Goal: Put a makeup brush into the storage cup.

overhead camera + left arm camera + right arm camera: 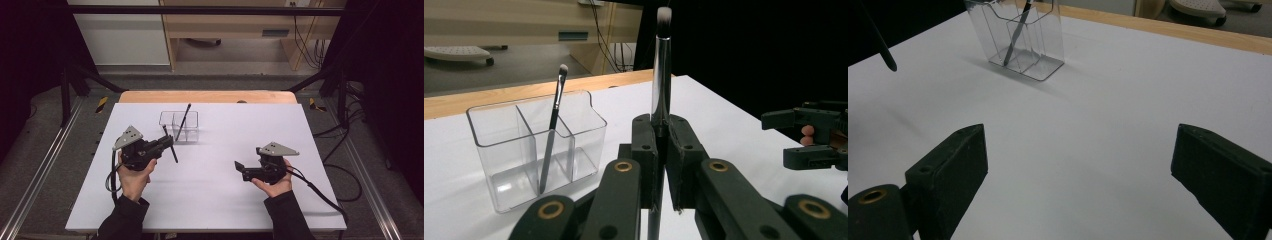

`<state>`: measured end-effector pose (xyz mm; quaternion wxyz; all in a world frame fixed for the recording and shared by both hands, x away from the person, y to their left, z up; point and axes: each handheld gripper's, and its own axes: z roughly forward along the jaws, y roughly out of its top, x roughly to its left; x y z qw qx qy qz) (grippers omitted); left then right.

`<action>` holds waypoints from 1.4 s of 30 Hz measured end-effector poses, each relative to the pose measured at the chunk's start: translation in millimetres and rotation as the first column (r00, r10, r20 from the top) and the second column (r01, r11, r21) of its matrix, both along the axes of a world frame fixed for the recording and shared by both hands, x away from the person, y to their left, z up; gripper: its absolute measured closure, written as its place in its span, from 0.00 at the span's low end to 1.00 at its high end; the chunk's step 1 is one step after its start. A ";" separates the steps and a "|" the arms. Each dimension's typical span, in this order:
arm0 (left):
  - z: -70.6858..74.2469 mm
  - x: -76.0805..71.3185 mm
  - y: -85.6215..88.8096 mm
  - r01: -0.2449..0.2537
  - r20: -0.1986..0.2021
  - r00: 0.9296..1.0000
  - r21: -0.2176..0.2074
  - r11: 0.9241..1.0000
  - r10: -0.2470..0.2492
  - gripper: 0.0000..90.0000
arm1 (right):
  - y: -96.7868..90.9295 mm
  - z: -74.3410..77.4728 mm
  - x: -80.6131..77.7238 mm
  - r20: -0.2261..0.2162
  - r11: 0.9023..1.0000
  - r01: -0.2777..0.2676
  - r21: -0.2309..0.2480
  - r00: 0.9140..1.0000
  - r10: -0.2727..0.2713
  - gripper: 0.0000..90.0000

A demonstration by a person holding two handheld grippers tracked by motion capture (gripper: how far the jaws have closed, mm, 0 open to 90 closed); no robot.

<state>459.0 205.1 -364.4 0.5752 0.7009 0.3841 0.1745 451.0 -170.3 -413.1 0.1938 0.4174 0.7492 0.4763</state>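
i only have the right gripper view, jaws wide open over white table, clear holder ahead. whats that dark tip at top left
Observer: It is the handle end of a brush that the left gripper is shut on, held upright.
Operator: ok and the thing in the holder, is that a brush too
Observer: Yes, a second brush; the left gripper view shows its pale bristle tip pointing up, above the holder rim.
Operator: which compartment is it in
Observer: In the high view the second brush leans in the holder's right part, the one nearer the right gripper.
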 end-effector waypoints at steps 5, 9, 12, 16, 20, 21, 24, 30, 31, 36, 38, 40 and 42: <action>2.8 4.5 -3.1 -0.003 0.002 1.000 0.023 1.000 0.003 0.92 | -2.3 0.3 0.7 0.003 1.000 0.005 0.001 1.000 -0.005 0.09; 4.1 9.3 -6.8 -0.001 -0.003 1.000 0.040 0.999 0.001 0.92 | -3.0 1.1 0.9 0.003 1.000 0.007 0.005 1.000 -0.007 0.09; 7.6 12.9 -8.0 -0.005 0.003 1.000 0.046 0.999 0.005 0.92 | -3.3 0.8 1.2 0.003 1.000 0.008 -0.002 1.000 -0.008 0.09; 12.3 18.9 -9.6 -0.012 0.005 1.000 0.059 0.998 0.012 0.92 | -4.0 0.8 1.3 0.003 1.000 0.011 -0.003 1.000 -0.011 0.08; 17.6 26.5 -12.0 -0.019 0.006 1.000 0.077 0.997 0.019 0.92 | -5.9 1.4 1.2 0.007 1.000 0.015 0.001 1.000 -0.015 0.08; 19.6 28.7 -12.5 -0.023 0.007 1.000 0.079 0.997 0.022 0.92 | -6.2 1.5 1.3 0.007 1.000 0.016 0.001 1.000 -0.016 0.08; 24.9 32.7 -13.5 -0.027 0.011 1.000 0.090 0.996 0.027 0.92 | -6.9 2.2 1.0 0.004 1.000 0.016 0.000 1.000 -0.016 0.08; 32.3 38.4 -14.4 -0.037 0.024 0.999 0.107 0.994 0.035 0.92 | -8.1 3.8 0.3 0.011 1.000 0.016 0.003 1.000 -0.016 0.08; 32.9 39.7 -14.4 -0.040 0.023 0.999 0.107 0.993 0.037 0.92 | -8.4 4.2 0.1 0.010 1.000 0.016 0.004 1.000 -0.016 0.08; 37.1 46.8 -13.9 -0.047 0.022 0.999 0.112 0.993 0.045 0.92 | -8.9 4.2 0.4 0.011 1.000 0.021 -0.009 1.000 -0.021 0.08; 38.8 48.7 -14.2 -0.048 0.026 0.999 0.115 0.992 0.045 0.92 | -8.9 4.0 0.5 0.010 1.000 0.019 -0.010 1.000 -0.019 0.08; 40.9 51.8 -14.5 -0.051 0.029 0.998 0.116 0.992 0.048 0.92 | -8.7 3.7 0.6 0.007 1.000 0.020 -0.011 1.000 -0.020 0.08; 42.3 55.0 -14.4 -0.053 0.028 0.998 0.114 0.992 0.050 0.92 | -8.9 3.6 0.8 0.007 1.000 0.022 -0.012 1.000 -0.021 0.08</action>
